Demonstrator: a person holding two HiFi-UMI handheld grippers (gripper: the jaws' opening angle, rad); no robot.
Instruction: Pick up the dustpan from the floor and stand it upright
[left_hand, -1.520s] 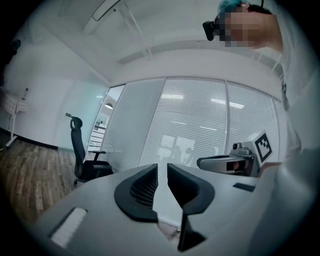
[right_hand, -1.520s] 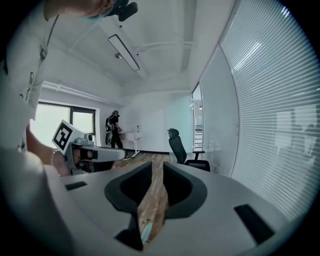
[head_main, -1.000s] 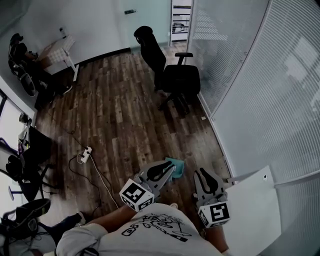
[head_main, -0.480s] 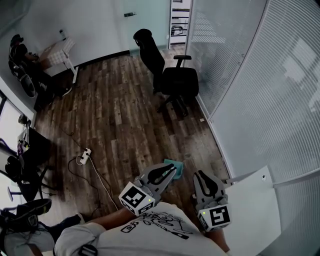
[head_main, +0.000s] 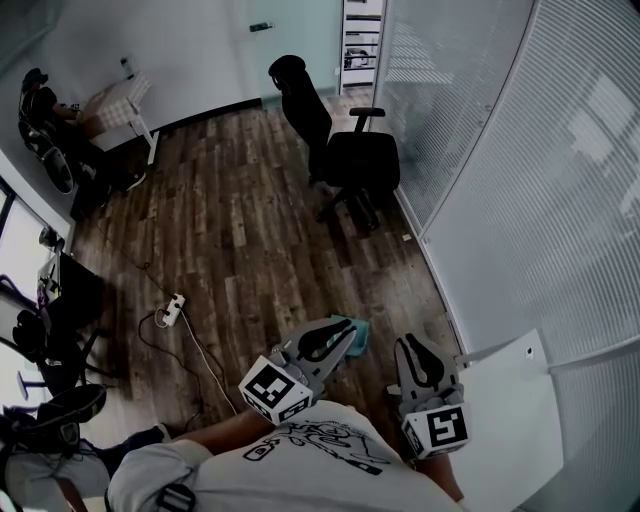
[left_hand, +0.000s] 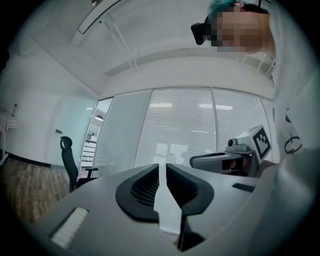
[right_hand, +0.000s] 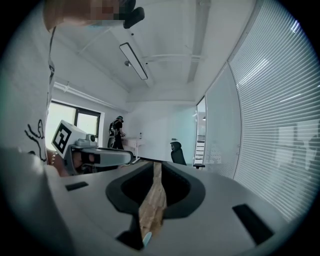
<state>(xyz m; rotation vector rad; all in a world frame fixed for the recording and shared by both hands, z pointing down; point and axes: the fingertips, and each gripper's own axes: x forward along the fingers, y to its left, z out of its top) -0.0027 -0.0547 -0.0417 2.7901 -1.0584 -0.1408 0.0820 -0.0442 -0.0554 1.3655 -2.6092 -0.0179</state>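
Overhead, the head view shows the teal dustpan (head_main: 354, 328) lying on the wood floor (head_main: 230, 230), partly hidden behind the left gripper (head_main: 343, 333). The right gripper (head_main: 408, 346) hangs near the blind-covered wall (head_main: 520, 200). Bare floor stretches leftward and ahead to an office chair (head_main: 350, 150).

Only the left gripper view shows its jaws a thin slit apart, holding nothing.

In the right gripper view the jaws have just been closing to a slit, which is empty, with floor showing through.

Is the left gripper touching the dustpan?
Apart: left gripper view shows the left gripper empty, aimed at the blinds; the dustpan lies on the floor below.
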